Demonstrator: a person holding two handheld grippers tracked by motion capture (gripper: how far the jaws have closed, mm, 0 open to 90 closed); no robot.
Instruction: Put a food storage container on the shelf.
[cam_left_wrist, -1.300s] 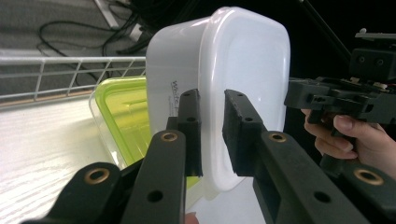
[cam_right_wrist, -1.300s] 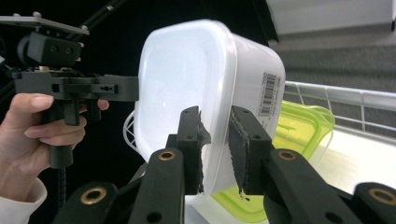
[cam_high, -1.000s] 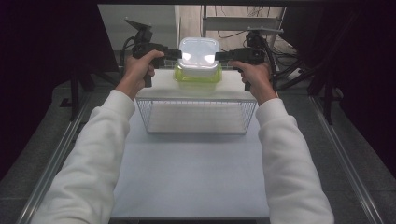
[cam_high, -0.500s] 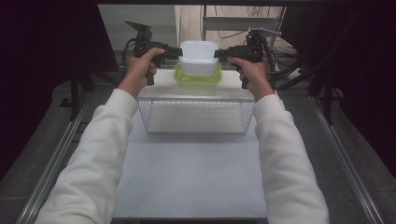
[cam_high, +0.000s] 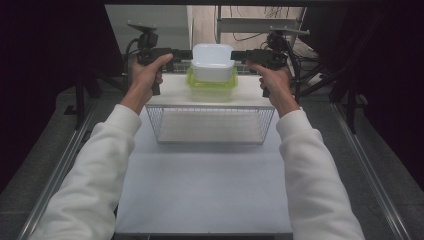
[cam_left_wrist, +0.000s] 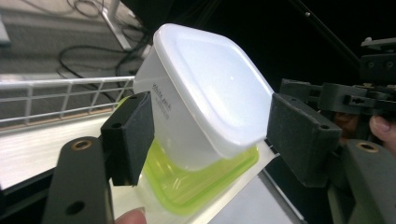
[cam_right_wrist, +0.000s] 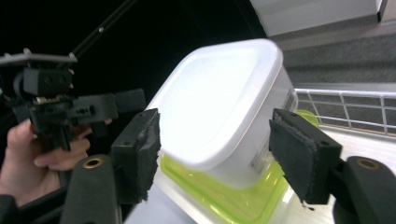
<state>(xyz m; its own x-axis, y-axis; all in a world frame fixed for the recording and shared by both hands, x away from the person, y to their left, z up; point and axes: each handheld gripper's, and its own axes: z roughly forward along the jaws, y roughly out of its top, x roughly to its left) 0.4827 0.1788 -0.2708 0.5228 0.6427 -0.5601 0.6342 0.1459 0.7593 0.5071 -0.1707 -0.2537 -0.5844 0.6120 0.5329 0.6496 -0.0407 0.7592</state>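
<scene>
A white lidded tub (cam_high: 212, 61) stands stacked on a green-rimmed clear container (cam_high: 212, 84) at the far end of the table. My left gripper (cam_high: 181, 53) sits just off the tub's left side and my right gripper (cam_high: 245, 54) just off its right side. In the left gripper view the tub (cam_left_wrist: 210, 93) and the green container (cam_left_wrist: 201, 182) lie beyond my left gripper (cam_left_wrist: 215, 135), whose jaws have just been opening and press on nothing. The right gripper view shows the tub (cam_right_wrist: 224, 107) past my right gripper (cam_right_wrist: 219, 158), whose jaws have also just been opening.
A wire basket (cam_high: 210, 125) stands on the white table (cam_high: 205, 185) just in front of the stacked containers. A low wire rail (cam_left_wrist: 60, 93) runs behind them. Metal rails line both table sides, and cables and stands crowd the far edge.
Both grippers went from shut on the white tub's sides to open. The tub, held up between them before, now rests on the green container.
</scene>
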